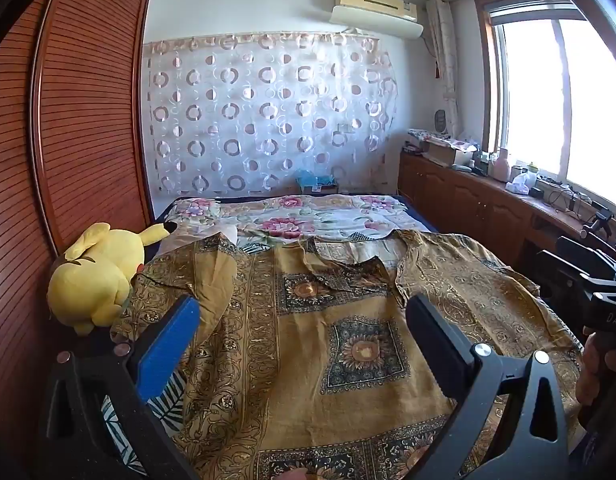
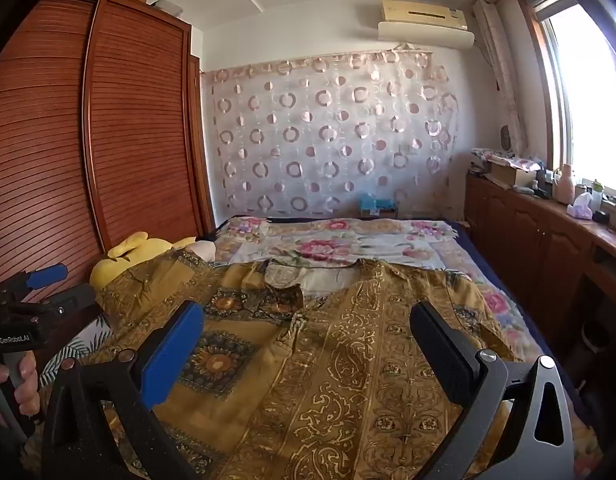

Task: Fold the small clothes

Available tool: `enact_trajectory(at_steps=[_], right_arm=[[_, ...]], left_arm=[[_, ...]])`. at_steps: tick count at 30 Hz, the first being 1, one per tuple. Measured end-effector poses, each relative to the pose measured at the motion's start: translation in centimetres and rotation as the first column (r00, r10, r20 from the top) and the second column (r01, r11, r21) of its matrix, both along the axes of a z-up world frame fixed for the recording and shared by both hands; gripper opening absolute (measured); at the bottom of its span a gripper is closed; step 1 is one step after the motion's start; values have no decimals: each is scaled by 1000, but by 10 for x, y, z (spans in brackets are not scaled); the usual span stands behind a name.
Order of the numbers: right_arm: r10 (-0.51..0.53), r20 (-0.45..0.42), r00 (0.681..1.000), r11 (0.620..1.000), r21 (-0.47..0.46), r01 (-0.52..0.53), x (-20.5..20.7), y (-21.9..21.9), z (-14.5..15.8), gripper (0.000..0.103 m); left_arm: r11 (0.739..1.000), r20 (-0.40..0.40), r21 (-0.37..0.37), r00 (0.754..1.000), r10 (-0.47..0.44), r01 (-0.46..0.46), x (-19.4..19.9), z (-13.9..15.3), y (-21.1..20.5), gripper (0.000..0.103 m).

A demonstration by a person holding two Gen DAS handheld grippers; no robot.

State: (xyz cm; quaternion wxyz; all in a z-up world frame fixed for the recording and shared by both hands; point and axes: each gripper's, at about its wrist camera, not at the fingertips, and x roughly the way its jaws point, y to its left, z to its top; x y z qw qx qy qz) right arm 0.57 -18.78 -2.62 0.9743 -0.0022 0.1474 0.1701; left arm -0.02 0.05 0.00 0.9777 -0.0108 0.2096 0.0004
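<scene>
While the left wrist view looks down the bed (image 1: 308, 208), the left claw (image 1: 304, 320) hovers wide open and empty over a mustard patterned shirt (image 1: 308, 360) spread flat beside a yellow plush toy (image 1: 96, 276). From the right wrist view, the right claw (image 2: 308, 328) hangs equally wide and empty above the same shirt (image 2: 347, 360).

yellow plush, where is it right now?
The yellow plush lies at the bed's left edge beside the wooden wardrobe, touching the brown patterned shirt.
</scene>
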Motion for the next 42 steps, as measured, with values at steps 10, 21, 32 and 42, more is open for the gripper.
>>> enact_trajectory(at_steps=[10,21,32,42], right_arm=[[1,5,1000,1000,5,-1,0,1,-1,103],[5,5,1000,1000,6,-5,0,0,-1,103],[5,3,1000,1000,7,-5,1,1,-2,103],[7,5,1000,1000,8,-7,0,1,-3,103]], left_arm=[[1000,3,3,1000,-1,1,0,0,0,103],[1000,6,-1,1000,-1,1,0,0,0,103],[1000,7,0,1000,0,0,0,0,0,103],[1000,11,0,1000,-3,3,0,0,0,103]])
